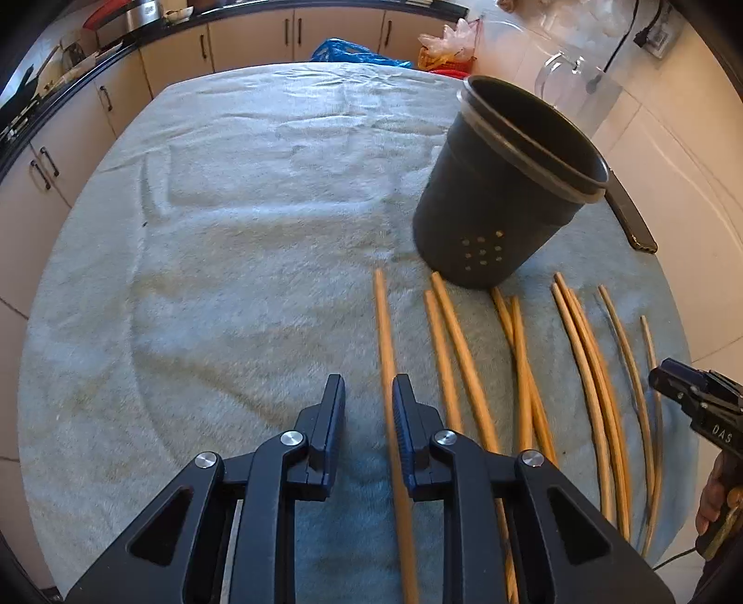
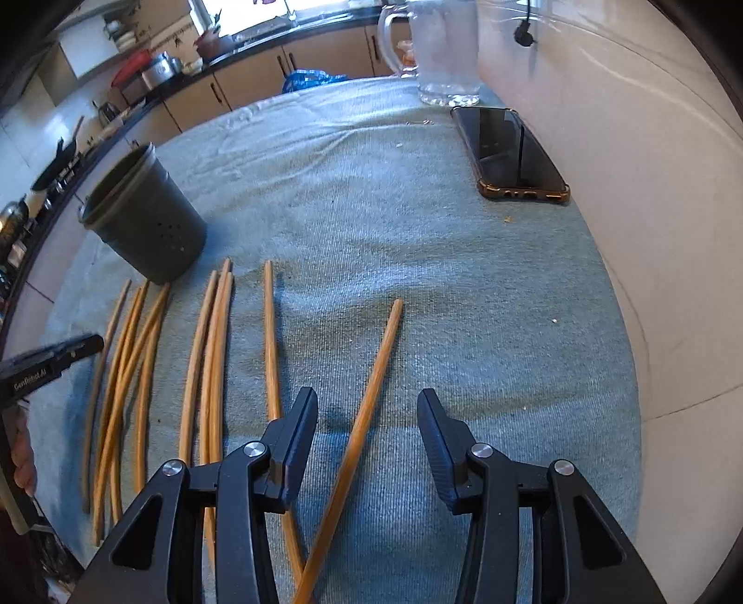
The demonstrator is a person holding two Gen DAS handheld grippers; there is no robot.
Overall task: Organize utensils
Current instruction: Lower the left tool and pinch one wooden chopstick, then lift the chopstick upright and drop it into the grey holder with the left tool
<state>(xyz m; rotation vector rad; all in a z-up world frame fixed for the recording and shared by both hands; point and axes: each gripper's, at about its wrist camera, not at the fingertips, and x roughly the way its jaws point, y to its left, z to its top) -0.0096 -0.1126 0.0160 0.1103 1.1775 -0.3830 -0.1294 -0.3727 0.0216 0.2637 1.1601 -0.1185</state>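
Observation:
Several wooden chopsticks [image 1: 469,353] lie side by side on a pale blue towel [image 1: 232,232]. A dark grey perforated utensil holder [image 1: 501,195] stands upright just beyond their far tips; it also shows in the right wrist view [image 2: 148,218]. My left gripper [image 1: 369,385] is open and empty, hovering over the leftmost chopstick [image 1: 385,334], which runs under its right finger. My right gripper [image 2: 367,399] is open and empty, with the rightmost chopstick [image 2: 371,390] lying between its fingers on the towel [image 2: 418,232]. The other chopsticks [image 2: 213,353] lie to its left.
A black phone in an amber case [image 2: 511,153] lies at the towel's far right by the white wall. A clear glass jug [image 2: 441,51] stands behind it. Kitchen cabinets [image 1: 255,37] and a blue bag [image 1: 353,51] are beyond the table's far edge.

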